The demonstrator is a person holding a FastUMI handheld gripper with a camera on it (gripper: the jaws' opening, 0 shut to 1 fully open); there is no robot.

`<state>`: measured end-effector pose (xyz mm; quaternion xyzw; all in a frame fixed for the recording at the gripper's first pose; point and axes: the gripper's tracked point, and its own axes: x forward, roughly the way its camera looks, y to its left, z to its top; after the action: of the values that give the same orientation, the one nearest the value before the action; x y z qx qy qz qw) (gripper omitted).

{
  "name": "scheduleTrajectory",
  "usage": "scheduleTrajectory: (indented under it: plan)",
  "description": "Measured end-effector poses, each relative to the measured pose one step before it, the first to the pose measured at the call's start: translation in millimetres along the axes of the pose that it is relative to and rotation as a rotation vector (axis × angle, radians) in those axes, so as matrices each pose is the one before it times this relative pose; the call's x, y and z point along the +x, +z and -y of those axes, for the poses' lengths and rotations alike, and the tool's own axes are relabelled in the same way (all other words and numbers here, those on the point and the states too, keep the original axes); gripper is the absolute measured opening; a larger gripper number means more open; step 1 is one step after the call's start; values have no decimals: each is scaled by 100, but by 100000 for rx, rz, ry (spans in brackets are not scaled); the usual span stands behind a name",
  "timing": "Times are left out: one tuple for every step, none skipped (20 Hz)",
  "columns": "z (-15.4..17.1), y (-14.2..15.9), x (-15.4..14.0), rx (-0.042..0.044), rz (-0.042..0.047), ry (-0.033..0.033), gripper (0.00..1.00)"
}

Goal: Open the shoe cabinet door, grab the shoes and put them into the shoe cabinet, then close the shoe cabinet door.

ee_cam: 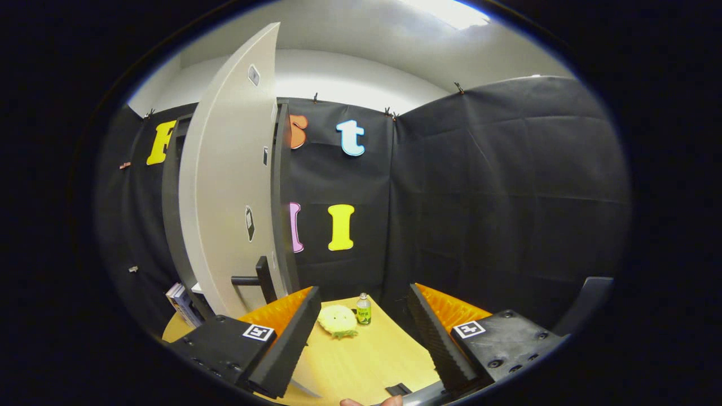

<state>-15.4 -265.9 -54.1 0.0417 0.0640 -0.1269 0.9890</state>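
The shoe cabinet (172, 214) stands on the wooden table to the left, ahead of my fingers. Its pale door (228, 186) is swung open toward me, edge-on, with a dark handle (254, 279) low on it just beyond the left finger. My gripper (361, 338) is open with nothing between its fingers. A yellow fuzzy shoe or slipper (337, 321) lies on the table just ahead, between the fingers. The cabinet's inside is hidden behind the door.
A small green-labelled bottle (364, 309) stands right beside the yellow shoe. Books (181, 303) lean at the cabinet's foot on the left. A small dark piece (398, 389) lies on the wooden table (366, 361) near me, with a fingertip (369, 402) below it. Black cloth walls close the back and right.
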Motion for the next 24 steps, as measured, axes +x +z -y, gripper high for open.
scheduleTrajectory:
  plan:
    - [-864, -202, 340, 1330, -1077, 2378, 99]
    - [-758, -214, 53, 1147, -1229, 1501, 99]
    - [20, 57, -66, 823, 455, -85, 99]
    - [-176, 17, 34, 356, -605, -201, 97]
    - [-310, -108, -198, 374, -266, 545, 94]
    - [-728, 23, -89, 77, -313, 1483, 95]
    - [-859, -250, -249, 309, -771, 2161, 96]
    - [-941, -201, -182, 700, -725, 2066, 96]
    - [-1073, -199, -286, 249, -562, 2111, 96]
    - [-1140, 17, -267, -20, -255, 1996, 96]
    - [-1214, -275, -245, 46, -683, 1610, 96]
    - [-1265, -162, -120, -29, -135, 1546, 96]
    - [-1194, -209, -23, 163, -385, 1359, 96]
    - [-1176, -169, -46, 464, 38, 1139, 96]
    - [-1265, -189, 45, -232, 123, 1436, 96]
    - [-1205, -69, 201, -340, 403, 1530, 96]
    - [-1303, -140, 229, -367, -96, 1684, 96]
    - [-1291, -194, 288, -107, -183, 2115, 96]
    - [-1580, -404, 370, 434, -742, 2390, 96]
    - [-1286, -238, 491, 667, -727, 2066, 96]
    - [-1296, -424, 636, 802, -445, 1753, 96]
    - [-1201, -238, 762, 564, -250, 1341, 96]
    - [-1244, -191, 626, 249, -186, 1038, 96]
    - [-1222, -233, 603, 742, -829, 1872, 97]
